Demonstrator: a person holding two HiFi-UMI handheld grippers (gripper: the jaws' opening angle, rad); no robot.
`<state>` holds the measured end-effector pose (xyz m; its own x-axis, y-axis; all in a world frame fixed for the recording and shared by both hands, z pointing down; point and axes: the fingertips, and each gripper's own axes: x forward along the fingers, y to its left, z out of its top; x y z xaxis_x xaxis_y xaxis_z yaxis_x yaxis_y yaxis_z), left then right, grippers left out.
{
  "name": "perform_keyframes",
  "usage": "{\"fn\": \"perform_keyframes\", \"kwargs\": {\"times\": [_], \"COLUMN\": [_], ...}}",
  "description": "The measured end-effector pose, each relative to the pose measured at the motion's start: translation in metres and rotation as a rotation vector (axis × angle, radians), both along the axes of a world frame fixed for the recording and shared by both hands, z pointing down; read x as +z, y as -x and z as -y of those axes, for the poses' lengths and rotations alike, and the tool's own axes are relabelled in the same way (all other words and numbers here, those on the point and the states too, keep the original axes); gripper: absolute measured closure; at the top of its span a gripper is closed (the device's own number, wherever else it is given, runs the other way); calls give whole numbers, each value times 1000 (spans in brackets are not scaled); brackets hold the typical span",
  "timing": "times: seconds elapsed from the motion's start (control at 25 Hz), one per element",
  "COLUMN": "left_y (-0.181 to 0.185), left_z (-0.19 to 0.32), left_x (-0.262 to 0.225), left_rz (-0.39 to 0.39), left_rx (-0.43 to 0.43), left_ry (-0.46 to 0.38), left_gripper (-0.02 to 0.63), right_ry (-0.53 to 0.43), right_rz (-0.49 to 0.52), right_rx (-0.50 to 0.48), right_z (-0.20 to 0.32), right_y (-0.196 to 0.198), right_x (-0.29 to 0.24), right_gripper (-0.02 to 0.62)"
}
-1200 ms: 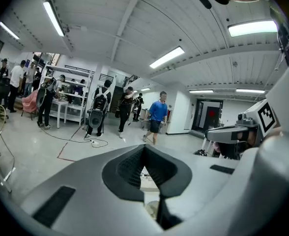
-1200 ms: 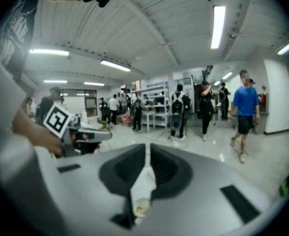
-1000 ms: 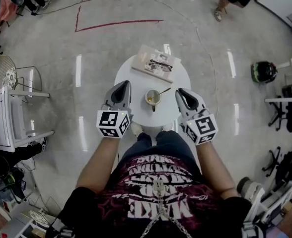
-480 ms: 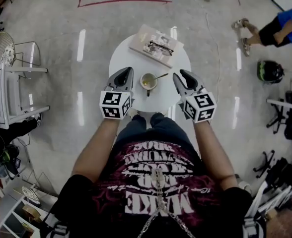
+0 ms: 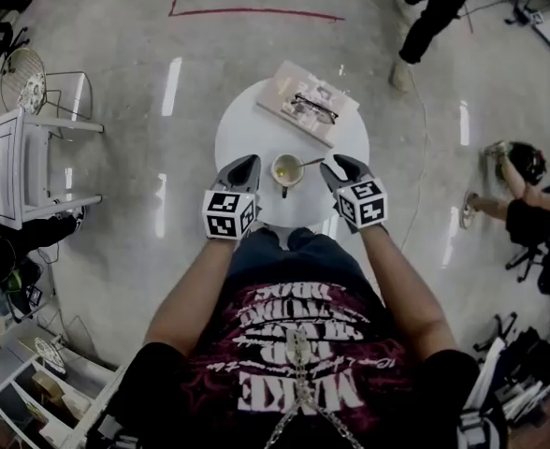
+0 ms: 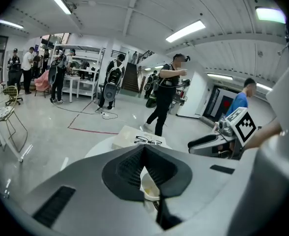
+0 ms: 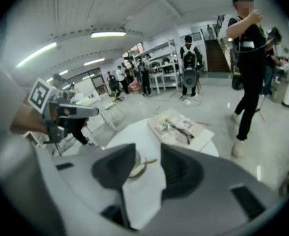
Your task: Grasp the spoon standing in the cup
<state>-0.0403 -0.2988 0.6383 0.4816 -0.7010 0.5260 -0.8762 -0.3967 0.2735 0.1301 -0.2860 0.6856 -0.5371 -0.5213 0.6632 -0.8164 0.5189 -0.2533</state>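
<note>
Cup with the spoon leaning in it stands on the round white desk, between the two tools and touching neither. The left tool has its jaws pressed together on nothing. The right tool has just been opening, and its jaws are wide apart and empty. A book with glasses lies beyond.

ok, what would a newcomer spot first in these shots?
A round white table stands mid-floor, with a cup holding a spoon near its front edge. The left hand-held gripper, shut, and the right hand-held gripper, jaws just opening and gripping nothing, flank the cup. A book with glasses lies at the far edge.
</note>
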Motion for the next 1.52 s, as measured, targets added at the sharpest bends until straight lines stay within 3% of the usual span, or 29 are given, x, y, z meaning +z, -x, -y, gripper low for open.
{"fn": "perform_keyframes", "kwargs": {"times": [0.24,0.56,1.24,1.4,1.52], "left_y": [12,20,34,35,38], "left_z": [-4,-8,-12,-14,-16], "left_x": [17,18,10,9,10], "left_rz": [17,28,39,40,41], "left_rx": [-41,-51,-45,-28,-22], "left_ry": [45,75,66,66,69], "left_gripper": [581,581,581,581,581], "right_ry": [103,186,234,252,252], "right_rz": [-49,-61,22,31,46], "right_rx": [-22,-72,-52,-14,-20], "right_z": [-2,-1,7,9,7], "right_y": [-7,3,20,17,20], "right_x": [54,88,94,93,90], "right_gripper": [430,430,433,508,525]}}
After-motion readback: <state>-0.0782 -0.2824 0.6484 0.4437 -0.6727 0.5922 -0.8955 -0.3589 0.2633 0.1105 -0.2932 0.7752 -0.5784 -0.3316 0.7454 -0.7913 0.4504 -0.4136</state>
